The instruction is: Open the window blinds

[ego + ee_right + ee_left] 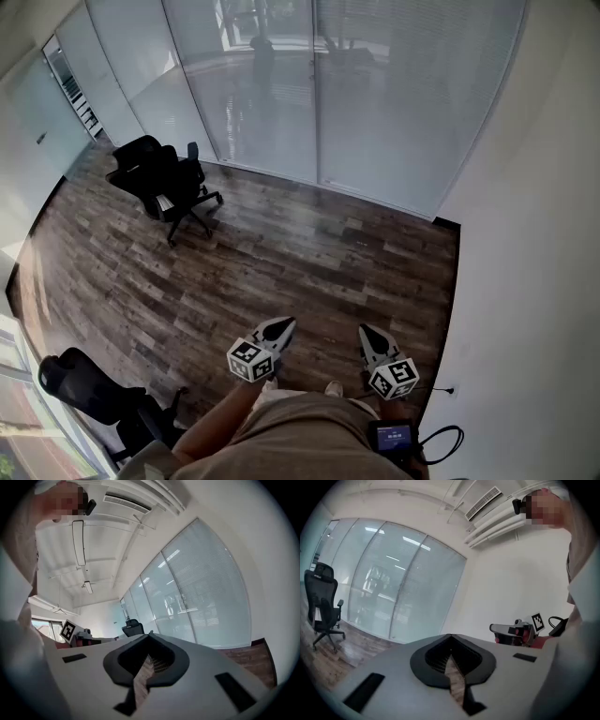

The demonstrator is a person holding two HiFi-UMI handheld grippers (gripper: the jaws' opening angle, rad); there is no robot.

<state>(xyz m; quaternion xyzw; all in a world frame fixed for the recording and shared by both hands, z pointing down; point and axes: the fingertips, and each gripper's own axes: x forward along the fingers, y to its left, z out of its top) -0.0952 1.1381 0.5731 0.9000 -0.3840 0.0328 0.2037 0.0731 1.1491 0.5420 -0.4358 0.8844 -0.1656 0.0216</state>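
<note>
Nearest us, at the bottom of the head view, our two tongs point forward over the wooden floor [309, 267]. The left tongs [280, 326] and the right tongs [365, 332] both have their jaws closed together, with nothing between them. The window blinds [394, 84] hang lowered across the top of the frame, well apart from both tongs. A black office chair [164, 183] stands at upper left, near the blinds.
</note>
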